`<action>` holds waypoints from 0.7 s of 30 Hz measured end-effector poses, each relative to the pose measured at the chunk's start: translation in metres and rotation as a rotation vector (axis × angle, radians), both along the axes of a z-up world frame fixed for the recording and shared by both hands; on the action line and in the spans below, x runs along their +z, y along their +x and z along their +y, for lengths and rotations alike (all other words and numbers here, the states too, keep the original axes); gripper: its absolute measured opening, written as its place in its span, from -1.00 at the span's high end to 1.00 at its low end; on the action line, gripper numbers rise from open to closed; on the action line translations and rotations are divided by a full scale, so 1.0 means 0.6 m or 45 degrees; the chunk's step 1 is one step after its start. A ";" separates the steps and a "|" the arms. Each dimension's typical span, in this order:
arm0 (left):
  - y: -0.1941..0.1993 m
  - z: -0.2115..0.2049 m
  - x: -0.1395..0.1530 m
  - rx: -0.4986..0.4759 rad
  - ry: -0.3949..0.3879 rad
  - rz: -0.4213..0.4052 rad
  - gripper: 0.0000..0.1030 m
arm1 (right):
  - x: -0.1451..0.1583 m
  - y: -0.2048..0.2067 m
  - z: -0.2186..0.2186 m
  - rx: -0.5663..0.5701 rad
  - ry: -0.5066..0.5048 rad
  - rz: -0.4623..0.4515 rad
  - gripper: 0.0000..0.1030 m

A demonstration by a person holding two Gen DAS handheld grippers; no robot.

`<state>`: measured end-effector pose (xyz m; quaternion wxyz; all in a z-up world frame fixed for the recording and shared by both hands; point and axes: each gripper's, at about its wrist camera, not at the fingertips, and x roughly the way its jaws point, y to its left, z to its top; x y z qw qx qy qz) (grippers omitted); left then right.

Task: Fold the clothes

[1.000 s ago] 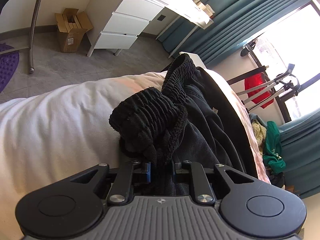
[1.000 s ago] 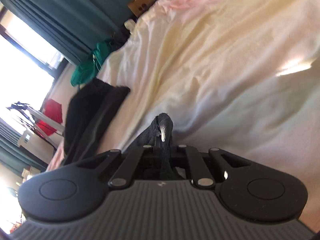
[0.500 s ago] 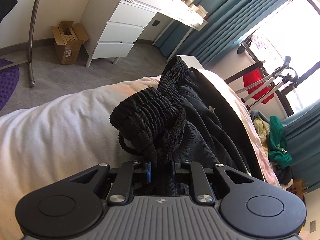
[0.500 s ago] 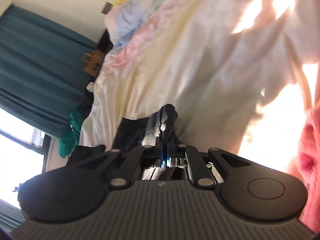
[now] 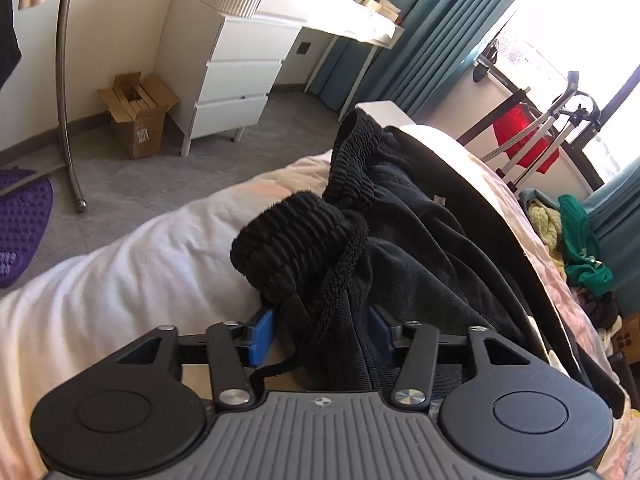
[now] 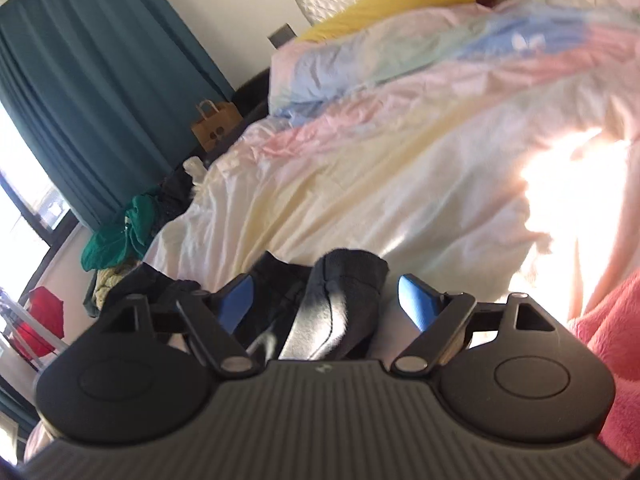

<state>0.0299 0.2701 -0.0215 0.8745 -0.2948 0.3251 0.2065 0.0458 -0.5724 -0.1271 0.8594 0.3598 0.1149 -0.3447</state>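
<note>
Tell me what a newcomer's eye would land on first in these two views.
First the black trousers, their ribbed waistband bunched just ahead of the left gripper, whose blue-padded jaws stand open around the cloth on the white bedding. In the right wrist view, a dark fold of cloth sits between the open jaws of the right gripper, with the pastel duvet beyond and a yellow pillow at the top.

your black trousers (image 5: 420, 240) lie bunched on the pale bedcover (image 5: 120, 280), ribbed elastic waistband (image 5: 296, 236) rolled up in a thick hump at the near end, a drawstring loop (image 5: 276, 368) trailing below it. dark fabric runs away along the bed edge. in your right view a folded dark end (image 6: 340, 300) lies on the bedding.
</note>
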 end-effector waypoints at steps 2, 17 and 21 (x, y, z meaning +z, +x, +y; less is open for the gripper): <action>-0.018 -0.014 0.025 0.014 0.136 -0.057 -0.63 | 0.019 0.001 0.017 0.048 -0.079 0.005 -0.61; 0.016 -0.246 0.050 -0.486 0.685 -0.206 -0.65 | 0.031 0.123 0.154 0.651 -0.169 0.069 -0.59; 0.063 -0.340 0.023 -0.737 0.762 -0.181 -0.58 | 0.037 0.136 0.178 0.698 -0.144 0.082 -0.58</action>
